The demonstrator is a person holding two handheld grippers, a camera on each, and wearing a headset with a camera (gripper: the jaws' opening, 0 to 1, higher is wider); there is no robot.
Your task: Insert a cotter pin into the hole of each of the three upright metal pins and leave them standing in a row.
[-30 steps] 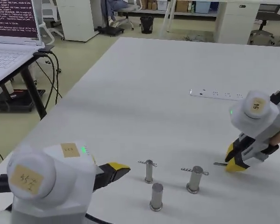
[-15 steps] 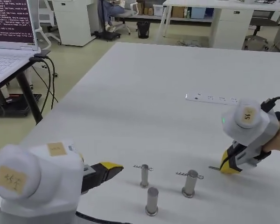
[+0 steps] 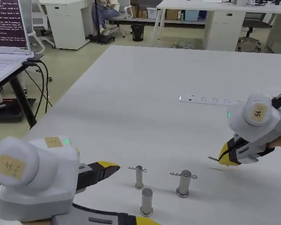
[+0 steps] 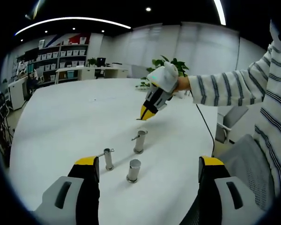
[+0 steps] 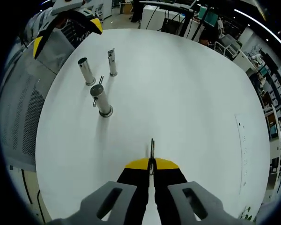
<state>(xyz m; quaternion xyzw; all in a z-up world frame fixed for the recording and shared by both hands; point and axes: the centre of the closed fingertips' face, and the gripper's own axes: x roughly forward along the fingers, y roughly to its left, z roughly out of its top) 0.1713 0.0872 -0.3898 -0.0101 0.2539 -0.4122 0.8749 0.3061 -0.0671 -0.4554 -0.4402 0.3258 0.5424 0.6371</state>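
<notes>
Three short grey cylindrical metal pins upright on the white desk, clustered near its front edge. Two of them, the left pin and the right pin, each carrying a thin wire cotter pin crosswise through the top hole; nothing through the nearest. Clamped between the closed jaws of the right gripper: a third cotter pin, clear of the desk, long axis along the jaws, tip pointing leftward. Spread wide and empty, the left gripper.

The three pins stand close together with small gaps between them. From them, the table is open toward 11 and 12 o'clock. A power strip lies well apart at 1 o'clock.
</notes>
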